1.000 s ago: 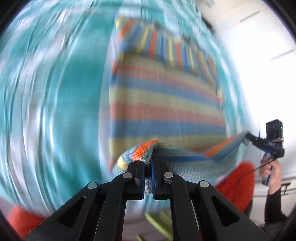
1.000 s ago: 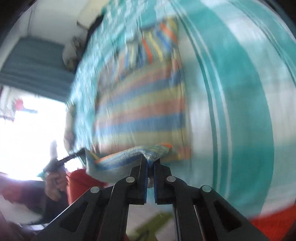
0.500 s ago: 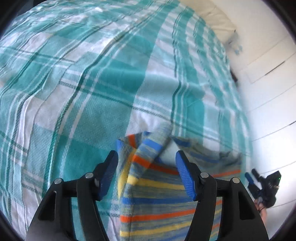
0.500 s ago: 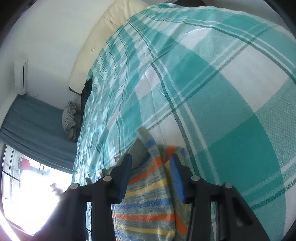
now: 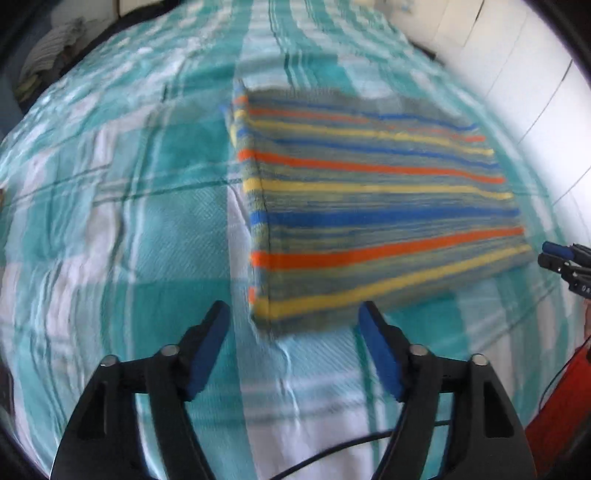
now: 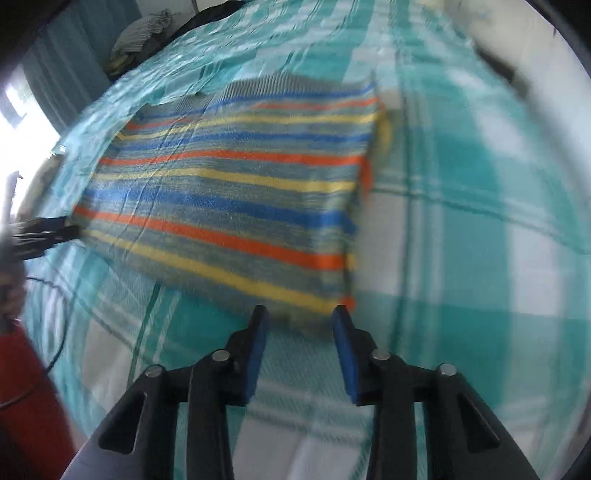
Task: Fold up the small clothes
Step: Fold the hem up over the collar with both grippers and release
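Striped knitwear [image 5: 373,206] lies folded into a flat rectangle on the teal-and-white checked bedspread [image 5: 110,229], its orange, yellow and blue stripes running across it. Both views are somewhat blurred, so fine detail of the knit is hard to make out.

Your left gripper [image 5: 293,317] hangs just short of the near left corner of the garment. Its jaws are spreading and already stand wide, and the blue pads [image 5: 207,347] press on nothing; only bedspread and the near edge of the fold show between them. Nothing is held here.

Your right gripper [image 6: 300,315] sits at the near right corner of the garment. Its jaws stand moderately apart, narrower than the left pair, and its blue pads [image 6: 347,354] are clear of the cloth, with the garment's near edge just beyond the tips. It holds nothing either.

From the left view you can see the tips of your right gripper at the far right edge, just beside the garment's right side; from the right view the left one shows dark at the left edge, close to the garment's left side.

A heap of other clothes [image 6: 140,33] lies well apart at the far end of the bed. Something red [image 6: 26,387] fills the lower left of the right view, with a thin black cable [image 5: 332,446] trailing over the bedspread.
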Motion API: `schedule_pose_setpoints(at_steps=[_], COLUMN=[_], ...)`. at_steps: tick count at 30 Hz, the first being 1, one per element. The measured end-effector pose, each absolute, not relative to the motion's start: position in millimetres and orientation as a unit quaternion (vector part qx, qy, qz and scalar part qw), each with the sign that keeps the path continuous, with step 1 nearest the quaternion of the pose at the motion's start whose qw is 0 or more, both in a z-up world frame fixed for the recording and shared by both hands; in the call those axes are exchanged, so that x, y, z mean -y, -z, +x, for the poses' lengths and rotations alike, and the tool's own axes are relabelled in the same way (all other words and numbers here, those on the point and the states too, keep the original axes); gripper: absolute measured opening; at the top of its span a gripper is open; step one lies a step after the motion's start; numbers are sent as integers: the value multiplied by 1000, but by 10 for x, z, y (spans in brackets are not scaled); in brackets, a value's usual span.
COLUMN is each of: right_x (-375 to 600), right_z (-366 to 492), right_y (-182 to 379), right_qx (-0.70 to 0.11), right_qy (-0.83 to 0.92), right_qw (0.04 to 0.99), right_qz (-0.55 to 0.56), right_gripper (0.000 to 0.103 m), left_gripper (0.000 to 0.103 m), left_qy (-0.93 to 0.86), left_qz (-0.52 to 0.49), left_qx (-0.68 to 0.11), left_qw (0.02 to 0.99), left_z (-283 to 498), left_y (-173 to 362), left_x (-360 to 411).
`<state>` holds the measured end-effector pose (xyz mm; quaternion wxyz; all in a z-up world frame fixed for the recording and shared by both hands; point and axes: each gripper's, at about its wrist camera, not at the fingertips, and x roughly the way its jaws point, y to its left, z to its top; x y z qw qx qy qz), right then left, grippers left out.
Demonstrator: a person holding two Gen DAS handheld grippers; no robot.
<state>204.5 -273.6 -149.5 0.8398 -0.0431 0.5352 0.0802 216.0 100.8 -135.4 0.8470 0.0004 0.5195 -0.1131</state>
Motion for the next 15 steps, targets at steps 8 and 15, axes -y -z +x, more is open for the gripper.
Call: schedule_pose_setpoints(at_steps=[8,15], right_x=[2407,2097], right_z=[1421,1244], right_y=[692,361], right_qx=[-427,-396], right_qy=[6,34], right_qw=[897,908], right_qz=[-114,-135], right_gripper=[65,65], left_gripper=[88,88], left_qy=[94,86], left_qz=[-9,-24], left_qx=[-458,-470], left_qw=[884,878], left_z=[1355,1044], left_y=[975,1196], left_x=[-790,-665])
